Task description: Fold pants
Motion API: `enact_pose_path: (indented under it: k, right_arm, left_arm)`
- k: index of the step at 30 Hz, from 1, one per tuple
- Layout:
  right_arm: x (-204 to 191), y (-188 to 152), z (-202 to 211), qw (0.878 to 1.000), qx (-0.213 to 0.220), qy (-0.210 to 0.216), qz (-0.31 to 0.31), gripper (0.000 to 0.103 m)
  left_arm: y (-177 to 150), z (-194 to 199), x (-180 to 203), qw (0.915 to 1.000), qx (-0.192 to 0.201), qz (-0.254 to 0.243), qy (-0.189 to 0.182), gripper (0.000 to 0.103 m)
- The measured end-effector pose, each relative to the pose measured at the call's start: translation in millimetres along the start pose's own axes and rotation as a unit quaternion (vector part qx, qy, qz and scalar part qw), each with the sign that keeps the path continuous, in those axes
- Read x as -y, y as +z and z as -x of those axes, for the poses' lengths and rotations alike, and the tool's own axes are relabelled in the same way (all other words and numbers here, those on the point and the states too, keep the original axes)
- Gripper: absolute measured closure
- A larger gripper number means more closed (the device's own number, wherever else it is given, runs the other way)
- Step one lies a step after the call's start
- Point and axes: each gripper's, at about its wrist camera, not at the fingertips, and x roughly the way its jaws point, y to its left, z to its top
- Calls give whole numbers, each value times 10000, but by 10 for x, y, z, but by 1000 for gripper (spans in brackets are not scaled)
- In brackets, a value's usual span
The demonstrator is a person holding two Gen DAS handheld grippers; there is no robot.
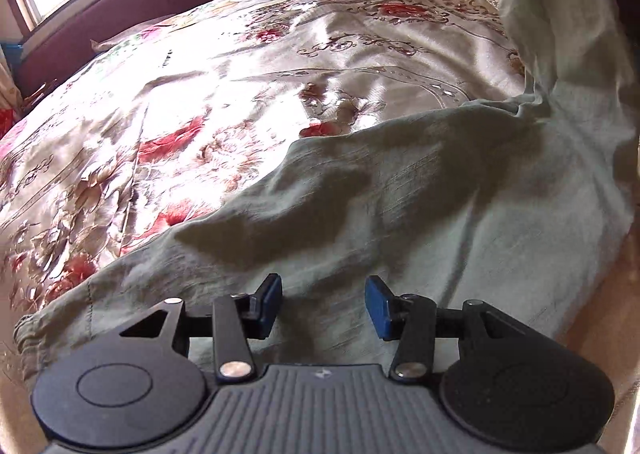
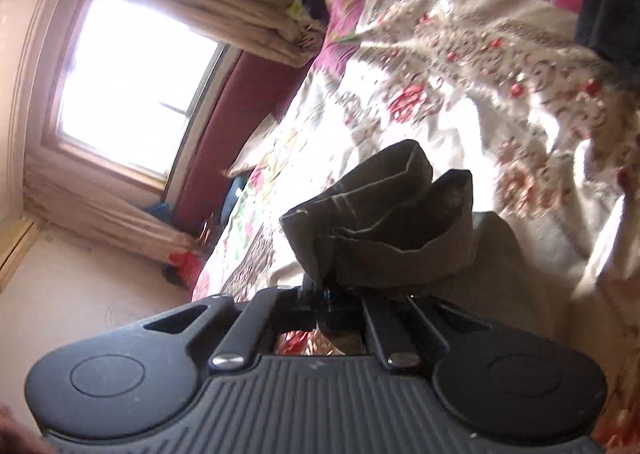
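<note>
Lifting bunched end of pants [image 2: 384, 222], clamped in right tool [image 2: 320, 308] above bed [image 2: 460, 94]. Hovering left tool [image 1: 322, 304] spread wide, grasping nothing, over pants lying mostly flat on bedspread. Folding barely begun; most folds remaining, judging by spread.

Bright window [image 2: 132, 90] with beige curtains [image 2: 224, 18], set in a pale wall. Below it, a maroon padded headboard [image 1: 120, 14]. Glossy floral bedspread [image 1: 200, 114] across the bed, sunlit; pale floor [image 2: 80, 286] beside.
</note>
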Motion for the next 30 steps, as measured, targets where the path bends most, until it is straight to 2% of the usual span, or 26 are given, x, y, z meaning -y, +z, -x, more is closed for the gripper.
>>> enact_pose_path:
  k: [3,6,10,15,20,23,25,30]
  right_arm:
    - [-327,-427,-472,9964,-705,252,385,98]
    - [-513,-901,-983,9883,-1420,449,343,98]
    - [-824,-1535,-1488,9753,-1918,449,996,98]
    - [-1056,-2207,-1916,9555,-2631,495,1236,98]
    - [-1274,-2643,-2113,9383,-3045,578,1534,98]
    - [-1388,-2871,-2199,9198,-3286,536,2076,98]
    - [-1391,-3014,-2232,9053,-3497,403,2378,92]
    - [-1310,-3179,-2190,8799,-3971,188,2602,84]
  left_arm:
    - [-160,148,-227,9996,35,268,89,43]
    - [-372,278,-460,9984,36,512,231,43]
    - [-627,401,-714,9961,49,778,405,43]
    - [-837,560,-888,9941,185,931,530,42]
    - [-974,711,-965,9932,279,956,596,41]
    - [-1055,796,-1002,9931,238,982,602,41]
    - [-1125,849,-1009,9930,179,981,630,41]
    - [-1245,982,-1014,9933,22,903,715,41]
